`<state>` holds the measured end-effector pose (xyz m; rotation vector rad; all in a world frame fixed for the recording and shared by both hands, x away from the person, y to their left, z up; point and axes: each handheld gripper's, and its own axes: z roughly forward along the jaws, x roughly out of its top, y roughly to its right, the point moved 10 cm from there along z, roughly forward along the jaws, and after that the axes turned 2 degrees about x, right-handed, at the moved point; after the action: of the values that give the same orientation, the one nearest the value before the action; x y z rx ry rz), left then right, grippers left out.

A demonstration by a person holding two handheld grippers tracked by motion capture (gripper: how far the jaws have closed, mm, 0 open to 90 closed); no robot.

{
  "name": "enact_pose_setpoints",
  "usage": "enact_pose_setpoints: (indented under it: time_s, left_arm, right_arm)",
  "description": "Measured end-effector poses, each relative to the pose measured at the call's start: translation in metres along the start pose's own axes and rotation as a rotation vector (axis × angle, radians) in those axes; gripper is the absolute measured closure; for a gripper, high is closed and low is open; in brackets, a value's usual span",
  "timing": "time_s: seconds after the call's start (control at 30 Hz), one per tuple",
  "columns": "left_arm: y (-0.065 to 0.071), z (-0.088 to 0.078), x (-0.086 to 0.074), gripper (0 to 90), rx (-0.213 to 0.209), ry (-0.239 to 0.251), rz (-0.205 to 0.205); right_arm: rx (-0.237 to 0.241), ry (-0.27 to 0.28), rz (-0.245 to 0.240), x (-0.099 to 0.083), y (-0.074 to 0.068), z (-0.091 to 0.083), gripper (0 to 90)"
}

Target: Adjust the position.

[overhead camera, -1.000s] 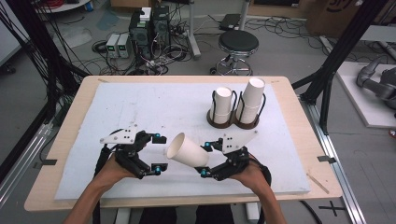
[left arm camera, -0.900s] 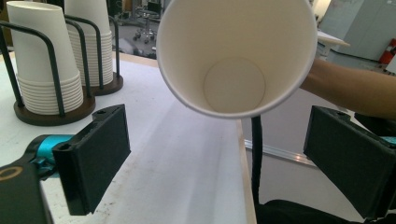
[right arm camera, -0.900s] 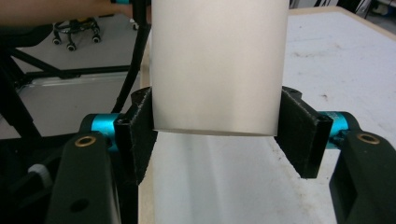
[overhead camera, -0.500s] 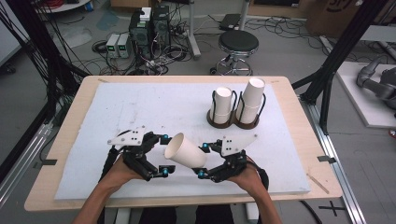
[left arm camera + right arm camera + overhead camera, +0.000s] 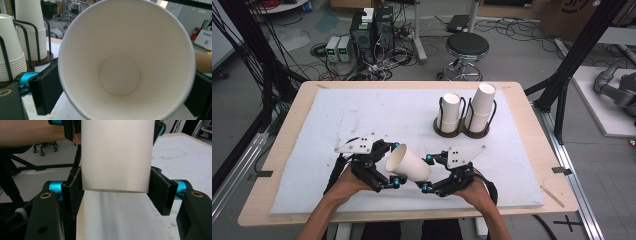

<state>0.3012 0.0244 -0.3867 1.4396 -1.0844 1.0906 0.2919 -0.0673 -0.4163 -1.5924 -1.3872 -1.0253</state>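
Surface: white foam mat [image 5: 362, 115] on a wooden table [image 5: 287, 125].
Cup: paper cup [image 5: 408, 163] held sideways above the near middle.
Right gripper [image 5: 428, 172]: jaws clamp its base.
Left gripper [image 5: 393, 165]: at the rim; grip unclear.
Handling: light, crushable; hold gently near the stiff base.

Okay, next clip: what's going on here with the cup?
A person holds a single white paper cup on its side above the foam mat, between two handheld grippers. The right gripper has its jaws closed on the narrow base end; the left gripper sits at the open rim end. Two cup stacks stand in a wire holder farther back.
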Motion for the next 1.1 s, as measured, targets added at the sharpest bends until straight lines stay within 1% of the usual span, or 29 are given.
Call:
enact_pose_setpoints:
  time_s: [0.07,0.17,0.23,0.3,0.37,0.4,0.47,0.5,0.53,0.57,0.6,0.63,0.67,0.7,0.73,0.77,0.83,1.1]
  left_arm:
    - [0.0005,0.0016,0.0005,7.1,-0.005,0.007,-0.003]
    - [0.0009,0.0034,-0.0008,7.1,-0.009,-0.001,-0.004]
    - [0.0007,0.0039,-0.0011,7.1,-0.010,-0.001,-0.006]
    - [0.0012,0.0036,0.0002,7.1,-0.020,0.013,-0.012]
    - [0.0005,0.0033,0.0010,7.1,-0.015,0.019,-0.015]
    - [0.0010,0.0031,0.0009,7.1,-0.021,0.018,-0.017]
    - [0.0002,0.0031,0.0010,7.1,-0.012,0.019,-0.015]
    - [0.0005,0.0029,0.0011,7.1,-0.018,0.021,-0.017]
    - [0.0007,0.0030,0.0014,7.1,-0.020,0.024,-0.017]
    - [0.0008,0.0028,0.0014,7.1,-0.022,0.025,-0.014]
    - [0.0015,0.0024,0.0017,9.5,-0.029,0.028,-0.010]
    - [0.0022,0.0018,0.0023,14.2,-0.028,0.037,0.009]
    - [0.0022,0.0011,0.0030,19.2,-0.016,0.045,0.034]
    - [0.0030,0.0006,0.0031,21.0,-0.020,0.050,0.049]
    - [0.0037,0.0005,0.0028,21.9,-0.026,0.051,0.055]
    - [0.0042,0.0005,0.0023,22.6,-0.032,0.048,0.054]
    - [0.0042,0.0003,0.0018,24.3,-0.029,0.044,0.060]
    - [0.0039,0.0002,0.0010,26.0,-0.025,0.037,0.062]
  right_arm:
    - [-0.002,0.000,0.000,-0.0010,-0.0004,0.0011,35.5]
    - [0.000,0.000,-0.003,-0.0018,-0.0008,0.0027,35.6]
    - [0.002,0.012,-0.007,-0.0008,-0.0011,0.0029,35.6]
    - [0.001,0.017,-0.011,-0.0002,-0.0016,0.0028,35.6]
    - [-0.003,0.027,-0.015,0.0006,-0.0016,0.0032,35.6]
    - [-0.003,0.028,-0.014,0.0005,-0.0015,0.0033,35.6]
    - [-0.006,0.029,-0.018,0.0002,-0.0016,0.0037,35.6]
    - [-0.002,0.029,-0.016,-0.0001,-0.0022,0.0040,35.6]
    - [-0.015,0.024,-0.022,-0.0006,-0.0015,0.0042,35.6]
    - [-0.014,0.024,-0.022,-0.0008,-0.0020,0.0043,35.6]
    - [-0.009,0.027,-0.021,-0.0009,-0.0021,0.0046,35.6]
    - [-0.012,0.026,-0.021,-0.0012,-0.0021,0.0048,35.6]
    - [-0.011,0.022,-0.020,-0.0019,-0.0022,0.0050,35.7]
    - [-0.008,0.025,-0.026,-0.0019,-0.0021,0.0053,35.9]
    - [-0.009,0.027,-0.027,-0.0016,-0.0025,0.0054,36.0]
    - [-0.008,0.022,-0.032,-0.0017,-0.0030,0.0059,36.0]
    - [-0.010,0.015,-0.027,-0.0024,-0.0028,0.0069,36.1]
    - [-0.007,0.012,-0.032,-0.0039,-0.0022,0.0075,36.2]
